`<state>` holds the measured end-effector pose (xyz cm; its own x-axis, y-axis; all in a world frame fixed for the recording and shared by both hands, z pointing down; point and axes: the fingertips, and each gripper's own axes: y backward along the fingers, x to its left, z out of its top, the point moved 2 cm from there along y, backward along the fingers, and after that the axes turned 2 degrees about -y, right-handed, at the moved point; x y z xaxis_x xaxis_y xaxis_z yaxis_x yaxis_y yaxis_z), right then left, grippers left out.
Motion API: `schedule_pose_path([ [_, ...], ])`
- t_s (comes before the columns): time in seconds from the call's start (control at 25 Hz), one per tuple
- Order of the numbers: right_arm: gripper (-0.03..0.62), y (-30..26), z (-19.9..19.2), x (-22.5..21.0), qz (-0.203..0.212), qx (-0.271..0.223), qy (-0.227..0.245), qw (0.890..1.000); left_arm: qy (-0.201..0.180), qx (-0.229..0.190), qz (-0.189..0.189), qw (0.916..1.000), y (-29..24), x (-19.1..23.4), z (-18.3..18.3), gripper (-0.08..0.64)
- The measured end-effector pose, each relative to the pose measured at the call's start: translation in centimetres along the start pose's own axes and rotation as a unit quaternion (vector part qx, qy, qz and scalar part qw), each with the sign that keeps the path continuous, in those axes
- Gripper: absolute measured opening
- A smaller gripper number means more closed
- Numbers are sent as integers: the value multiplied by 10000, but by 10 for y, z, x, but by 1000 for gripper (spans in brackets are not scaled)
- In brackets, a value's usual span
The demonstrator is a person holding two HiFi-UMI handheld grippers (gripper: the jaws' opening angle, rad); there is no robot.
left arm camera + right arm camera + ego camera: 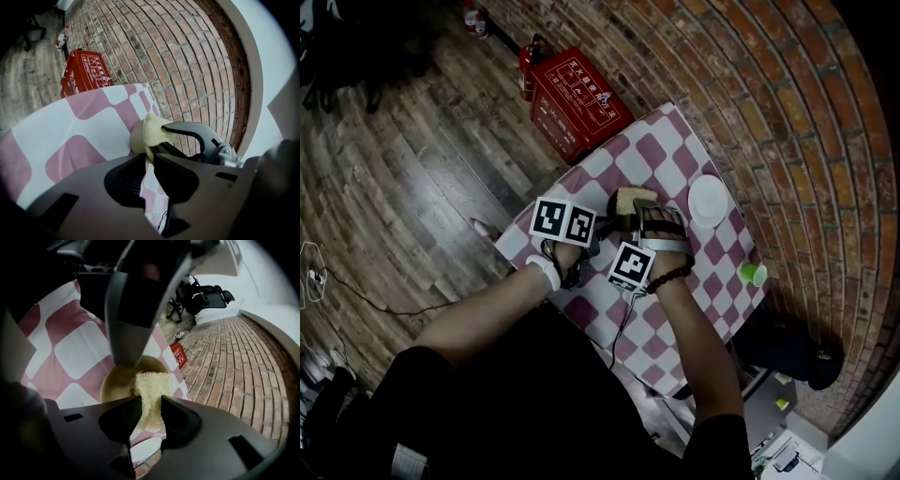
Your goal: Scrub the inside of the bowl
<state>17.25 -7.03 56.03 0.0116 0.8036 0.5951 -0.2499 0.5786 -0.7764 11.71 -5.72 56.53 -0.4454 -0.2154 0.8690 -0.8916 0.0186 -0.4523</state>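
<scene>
Between the jaws of the right claw [151, 404] sits a yellow sponge [149, 383], pinched tight and pressed into the tan bowl [115, 385]. The left claw [150, 161] is closed on the bowl's rim, steadying it on the pink-checked desk [675, 155]. A good scrub likely calls for firm downward pressure, circling strokes over floor and wall, and an unyielding hold on the rim. Farther along the desk, a white plate [709, 201] and a green cup [754, 274] stand apart from the bowl. A red box [577, 103] on the floor bears white characters too small to read.
</scene>
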Motion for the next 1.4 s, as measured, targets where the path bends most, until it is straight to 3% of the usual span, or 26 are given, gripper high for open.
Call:
schedule_pose_path([
  [0.12, 138, 0, -13, -8, -80, 135, 69, 9999, -8, 2, 13, 10000, -1, 1, 0, 60],
  [0.28, 138, 9, -27, -2, -34, 142, 517, 9986, 33, -76, 32, 10000, 0, 3, 6, 60],
  [0.52, 138, 18, -10, 23, 22, -180, 864, 9961, 124, -231, 52, 9996, 4, 7, 17, 60],
  [0.64, 138, 14, 1, 22, 84, -173, 763, 9969, 123, -180, 34, 9998, 4, 4, 11, 60],
  [0.92, 138, -1, -1, -2, 251, -43, -108, 9996, 183, -25, -44, 9998, -1, -1, -7, 60],
  [1.16, 138, 5, -24, 6, 263, 87, 306, 9991, 191, -38, -30, 9998, -1, 2, -3, 60],
  [1.4, 138, 18, -11, 21, 358, -148, 582, 9976, 205, -158, 24, 9997, 5, 6, 8, 60],
])
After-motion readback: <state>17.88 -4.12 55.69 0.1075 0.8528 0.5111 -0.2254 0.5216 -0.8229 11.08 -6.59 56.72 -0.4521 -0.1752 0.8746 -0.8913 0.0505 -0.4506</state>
